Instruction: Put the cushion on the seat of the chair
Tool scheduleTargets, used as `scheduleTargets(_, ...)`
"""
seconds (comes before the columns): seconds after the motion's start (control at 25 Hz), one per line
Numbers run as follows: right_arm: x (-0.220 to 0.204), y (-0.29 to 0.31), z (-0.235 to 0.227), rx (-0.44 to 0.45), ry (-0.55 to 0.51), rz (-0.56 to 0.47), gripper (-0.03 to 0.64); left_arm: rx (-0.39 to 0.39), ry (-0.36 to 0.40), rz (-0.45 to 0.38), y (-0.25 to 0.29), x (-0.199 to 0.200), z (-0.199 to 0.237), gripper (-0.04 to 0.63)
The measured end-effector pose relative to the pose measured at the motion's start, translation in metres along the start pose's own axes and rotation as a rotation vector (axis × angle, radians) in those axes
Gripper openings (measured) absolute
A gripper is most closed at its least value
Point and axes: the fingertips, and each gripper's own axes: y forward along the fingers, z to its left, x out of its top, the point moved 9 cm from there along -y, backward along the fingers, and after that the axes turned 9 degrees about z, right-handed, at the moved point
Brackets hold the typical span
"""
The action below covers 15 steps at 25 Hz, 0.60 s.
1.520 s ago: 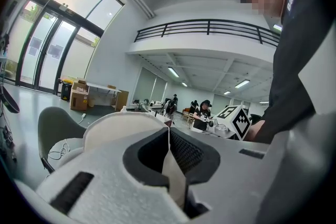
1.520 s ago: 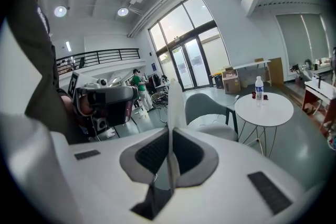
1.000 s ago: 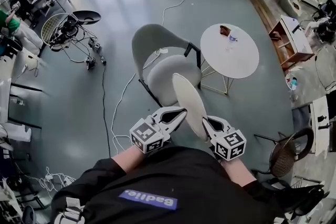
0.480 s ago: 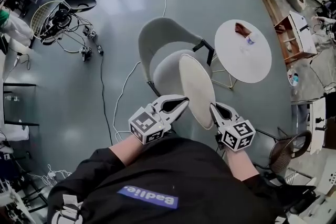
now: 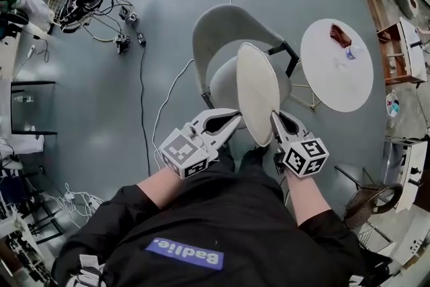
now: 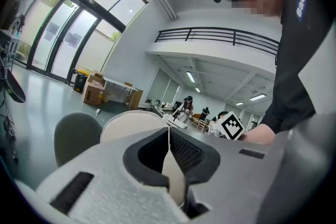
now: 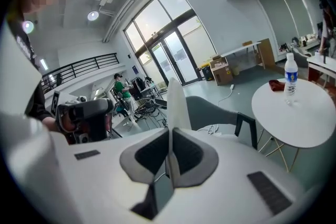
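The left gripper (image 5: 233,119) and right gripper (image 5: 275,119) each pinch the near rim of the cushion (image 5: 257,91), holding it on edge above the seat of the chair (image 5: 222,37). Such thin grips may slip, or an uneven release could tip it off the chair.

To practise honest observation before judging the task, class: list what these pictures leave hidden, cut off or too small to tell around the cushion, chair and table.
Chair seat: head view, largely covered by the cushion held on edge.
Red item on the round table: too small to identify in either view showing it.
Cushion's lower edge: left gripper view, hidden behind the left hand-held gripper.
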Motion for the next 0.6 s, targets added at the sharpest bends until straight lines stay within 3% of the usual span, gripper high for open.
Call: scheduleTargets(0.6,0.008,0.131,-0.047,0.156,0.159,0.036,0.040,0.198,-0.081,-0.046,0.016,-0.015,0.012,0.020)
